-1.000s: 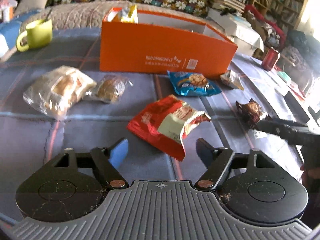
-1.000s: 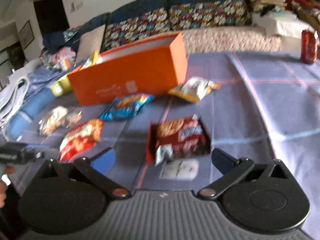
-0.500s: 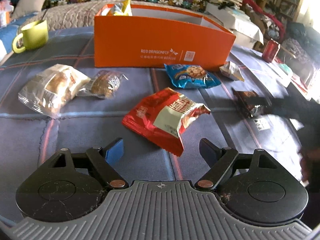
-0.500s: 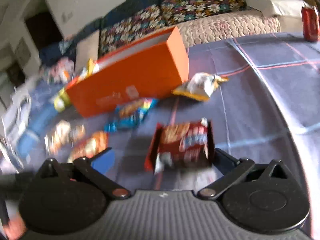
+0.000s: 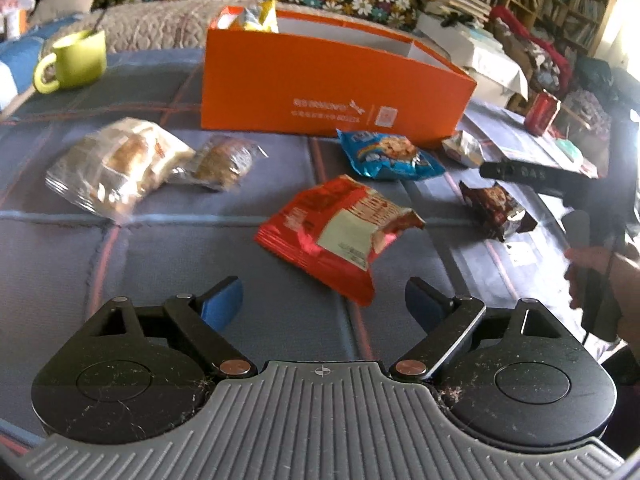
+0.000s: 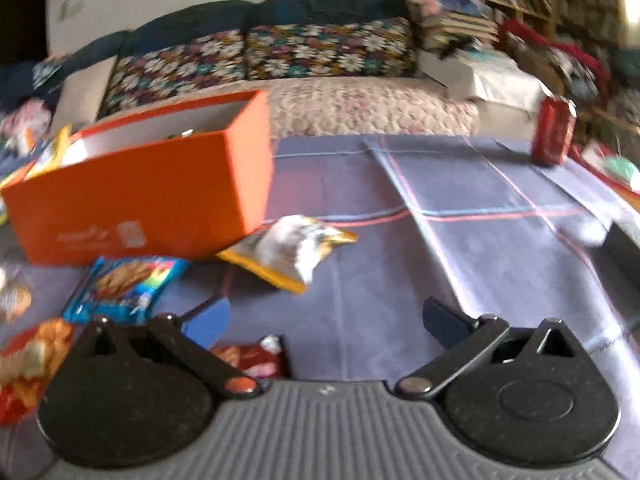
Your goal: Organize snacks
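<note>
Left wrist view: the left gripper [image 5: 323,296] is seen with fingers spread wide, just opened further and empty, near the red snack bag [image 5: 340,232] on the bench [image 5: 160,248]. In the right wrist view, the right gripper [image 6: 326,316] is also held wide apart and empty, with the orange box [image 6: 152,184] beyond.

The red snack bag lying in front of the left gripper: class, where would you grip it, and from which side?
Grip the raised, crumpled open end of the red snack bag, coming from above and the near side with the left gripper; the rest probably lies too flat.
</note>
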The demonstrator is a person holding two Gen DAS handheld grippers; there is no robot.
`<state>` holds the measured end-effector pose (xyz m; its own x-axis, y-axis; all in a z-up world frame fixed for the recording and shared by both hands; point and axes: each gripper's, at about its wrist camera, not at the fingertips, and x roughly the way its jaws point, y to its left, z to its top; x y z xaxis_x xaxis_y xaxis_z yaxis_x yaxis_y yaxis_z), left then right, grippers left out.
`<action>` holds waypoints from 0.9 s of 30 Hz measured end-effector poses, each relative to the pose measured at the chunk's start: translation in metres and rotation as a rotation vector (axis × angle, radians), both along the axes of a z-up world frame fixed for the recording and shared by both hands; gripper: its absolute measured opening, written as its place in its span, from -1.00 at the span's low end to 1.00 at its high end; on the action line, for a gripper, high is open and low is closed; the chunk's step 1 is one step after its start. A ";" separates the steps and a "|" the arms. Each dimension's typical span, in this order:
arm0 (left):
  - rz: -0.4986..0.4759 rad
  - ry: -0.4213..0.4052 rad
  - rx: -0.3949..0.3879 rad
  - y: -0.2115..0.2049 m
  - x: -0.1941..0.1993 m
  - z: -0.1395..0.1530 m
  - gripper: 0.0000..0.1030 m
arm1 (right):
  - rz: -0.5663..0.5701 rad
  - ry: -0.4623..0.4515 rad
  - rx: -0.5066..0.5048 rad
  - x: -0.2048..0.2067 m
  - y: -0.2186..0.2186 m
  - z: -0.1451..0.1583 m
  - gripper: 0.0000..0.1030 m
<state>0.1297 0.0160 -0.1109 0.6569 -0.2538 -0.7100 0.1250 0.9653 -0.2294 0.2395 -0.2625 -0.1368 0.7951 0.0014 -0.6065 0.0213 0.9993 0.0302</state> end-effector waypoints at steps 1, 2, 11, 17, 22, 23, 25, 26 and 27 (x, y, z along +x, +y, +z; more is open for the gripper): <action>-0.008 0.009 -0.001 -0.002 0.000 0.000 0.27 | 0.008 0.042 -0.021 0.007 -0.002 -0.004 0.98; -0.017 0.008 0.005 -0.005 -0.002 0.001 0.27 | 0.020 0.075 -0.037 0.012 -0.001 -0.007 0.98; 0.008 -0.039 0.024 -0.003 -0.007 0.012 0.32 | 0.131 0.113 -0.056 -0.052 -0.013 -0.007 0.98; 0.002 -0.018 0.021 -0.004 -0.003 0.006 0.32 | 0.133 0.059 -0.008 -0.090 -0.030 0.002 0.98; -0.014 -0.030 0.060 -0.009 -0.002 0.008 0.38 | 0.296 -0.021 0.107 -0.117 -0.031 0.040 0.98; -0.016 -0.032 0.060 -0.009 -0.002 0.007 0.38 | 0.345 0.000 0.069 -0.123 -0.025 0.042 0.98; -0.018 -0.021 0.043 -0.007 0.000 0.005 0.38 | 0.425 0.051 -0.043 -0.135 -0.011 0.040 0.98; -0.019 -0.013 0.031 -0.006 0.001 0.003 0.38 | 0.459 0.078 -0.086 -0.138 -0.006 0.038 0.98; -0.020 -0.002 0.017 -0.005 0.002 0.001 0.38 | 0.491 0.101 -0.127 -0.141 0.000 0.036 0.98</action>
